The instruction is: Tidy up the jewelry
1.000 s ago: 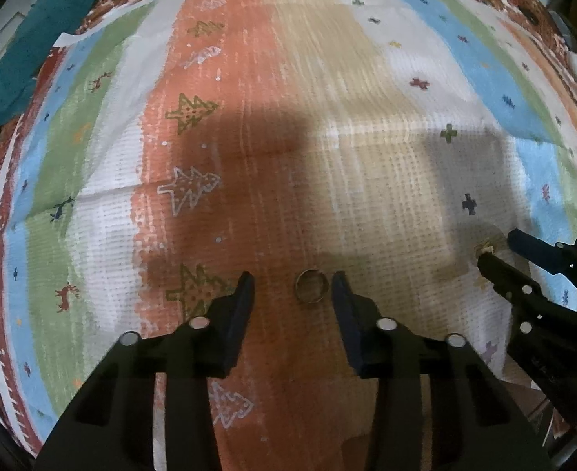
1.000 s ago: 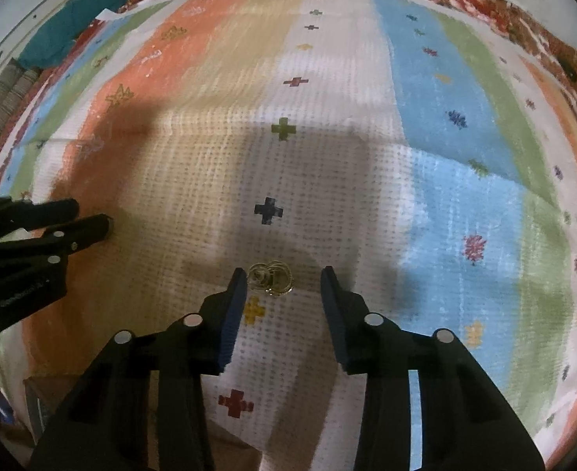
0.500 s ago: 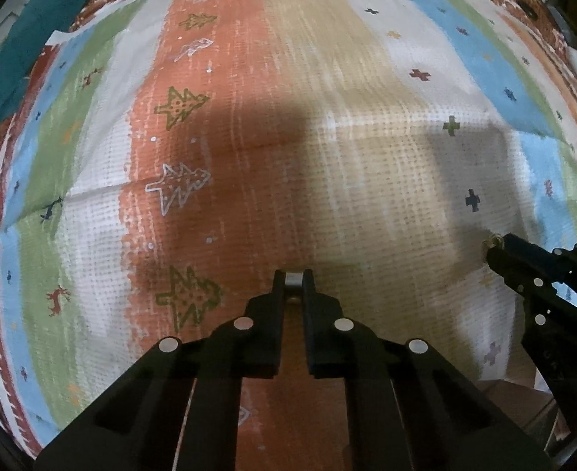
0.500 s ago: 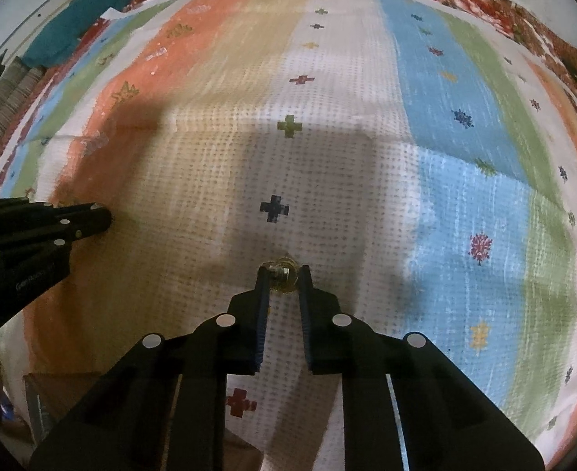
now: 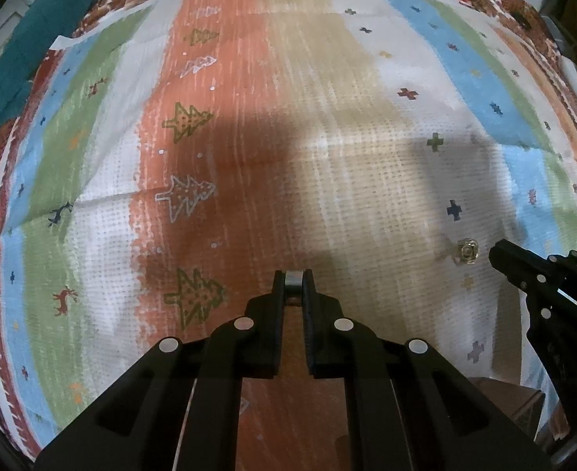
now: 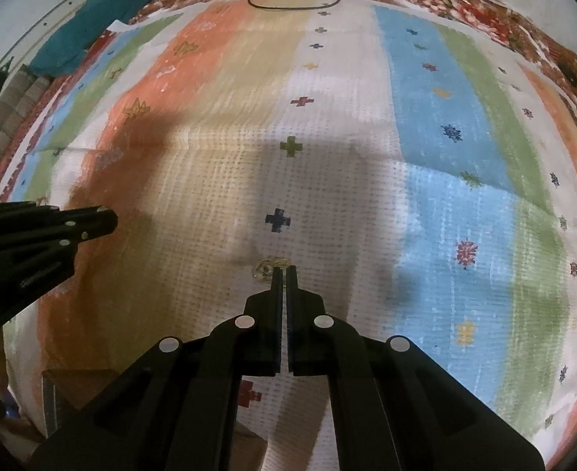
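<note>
The left gripper (image 5: 293, 282) is clenched on a plain ring (image 5: 293, 279), while the right gripper (image 6: 284, 271), fingers nearly together, meets the gold ornate ring (image 6: 266, 268) lying at its tips, slightly left, on the striped cloth (image 6: 327, 180); whether it grips it is unclear.

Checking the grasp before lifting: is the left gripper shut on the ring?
Shut on it: the left gripper has the plain ring pinched between its fingertips.

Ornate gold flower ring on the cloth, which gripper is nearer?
Right. Right gripper's shut tips are at the ornate gold ring; left gripper is apart to its left, clamping a plain band.
</note>
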Action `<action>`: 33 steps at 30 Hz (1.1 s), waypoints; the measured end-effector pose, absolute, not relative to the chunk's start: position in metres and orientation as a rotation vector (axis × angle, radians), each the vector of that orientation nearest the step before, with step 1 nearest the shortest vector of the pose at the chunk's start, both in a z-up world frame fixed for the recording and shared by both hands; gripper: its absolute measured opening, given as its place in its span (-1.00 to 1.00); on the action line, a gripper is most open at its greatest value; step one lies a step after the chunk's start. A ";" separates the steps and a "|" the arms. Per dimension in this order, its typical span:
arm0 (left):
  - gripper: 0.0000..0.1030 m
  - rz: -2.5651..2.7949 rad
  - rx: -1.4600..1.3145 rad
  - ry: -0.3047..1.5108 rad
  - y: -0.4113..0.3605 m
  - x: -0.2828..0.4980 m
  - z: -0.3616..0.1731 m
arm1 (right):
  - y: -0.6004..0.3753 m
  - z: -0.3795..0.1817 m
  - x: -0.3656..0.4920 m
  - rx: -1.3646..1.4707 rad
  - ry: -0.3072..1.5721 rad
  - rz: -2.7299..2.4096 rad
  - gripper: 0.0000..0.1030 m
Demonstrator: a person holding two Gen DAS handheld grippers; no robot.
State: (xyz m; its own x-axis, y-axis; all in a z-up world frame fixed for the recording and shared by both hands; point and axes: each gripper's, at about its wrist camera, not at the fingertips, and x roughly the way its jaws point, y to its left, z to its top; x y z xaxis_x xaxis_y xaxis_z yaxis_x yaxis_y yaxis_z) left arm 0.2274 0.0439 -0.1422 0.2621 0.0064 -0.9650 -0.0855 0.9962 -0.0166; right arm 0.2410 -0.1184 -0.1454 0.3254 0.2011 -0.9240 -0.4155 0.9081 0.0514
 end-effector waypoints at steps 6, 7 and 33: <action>-0.84 0.060 -0.060 1.303 0.040 0.223 -0.140 | -0.119 -0.145 0.246 -0.193 1.184 0.393 -0.94; -0.84 0.062 -0.059 1.305 0.041 0.223 -0.141 | -0.118 -0.145 0.247 -0.195 1.184 0.393 -0.81; -0.84 0.041 -0.064 1.318 0.038 0.232 -0.143 | -0.109 -0.167 0.253 -0.254 1.207 0.415 -0.63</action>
State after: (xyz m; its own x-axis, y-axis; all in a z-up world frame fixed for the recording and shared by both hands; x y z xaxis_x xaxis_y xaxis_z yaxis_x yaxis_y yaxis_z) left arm 0.2323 0.0376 -0.1435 0.2502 -0.0060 -0.9682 -0.0667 0.9975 -0.0234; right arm 0.2527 -0.1089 -0.1669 0.2942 0.1748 -0.9396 -0.4404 0.8974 0.0290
